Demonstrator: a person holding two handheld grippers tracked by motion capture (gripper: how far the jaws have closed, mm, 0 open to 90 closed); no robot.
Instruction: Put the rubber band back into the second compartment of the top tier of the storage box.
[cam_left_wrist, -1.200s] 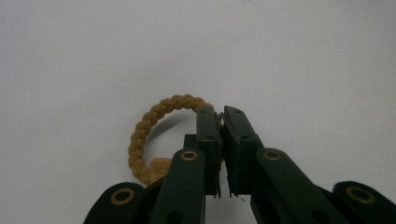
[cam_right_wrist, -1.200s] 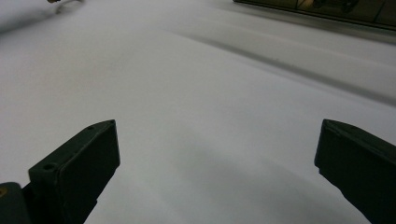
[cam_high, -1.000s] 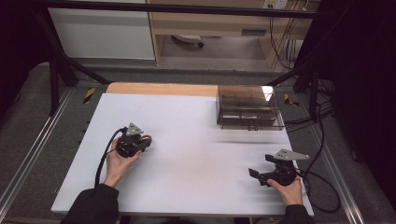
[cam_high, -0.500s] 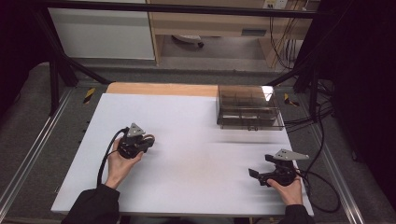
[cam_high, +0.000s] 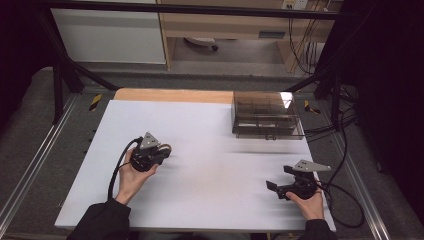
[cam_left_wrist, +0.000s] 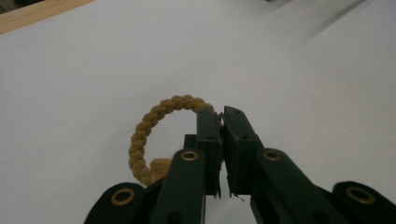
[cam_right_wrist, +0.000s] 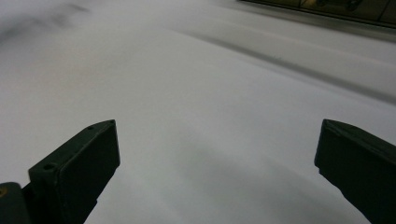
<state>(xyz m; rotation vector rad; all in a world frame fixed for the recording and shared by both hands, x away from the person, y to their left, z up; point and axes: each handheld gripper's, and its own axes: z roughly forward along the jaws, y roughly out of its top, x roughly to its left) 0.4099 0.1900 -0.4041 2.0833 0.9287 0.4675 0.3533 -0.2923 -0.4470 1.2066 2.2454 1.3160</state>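
Box (cam_high: 266, 115): clear, compartmented, contents unclear | left hand-held gripper (cam_left_wrist: 220, 122): pinches braided ring (cam_left_wrist: 152, 122)

Both forearms wore dark sleeves (cam_high: 102, 225). The left gripper (cam_high: 159, 152) was black, with a grey three-cornered plate (cam_high: 149, 142) on top and a black cable (cam_high: 120, 167) trailing beside the wrist. Its flat black jaws carried brass-coloured rivets (cam_left_wrist: 189, 155). The right gripper (cam_high: 274, 187) was likewise black, with its own grey plate (cam_high: 311, 165) on top, blocky jaws and a black cable (cam_high: 345, 200).
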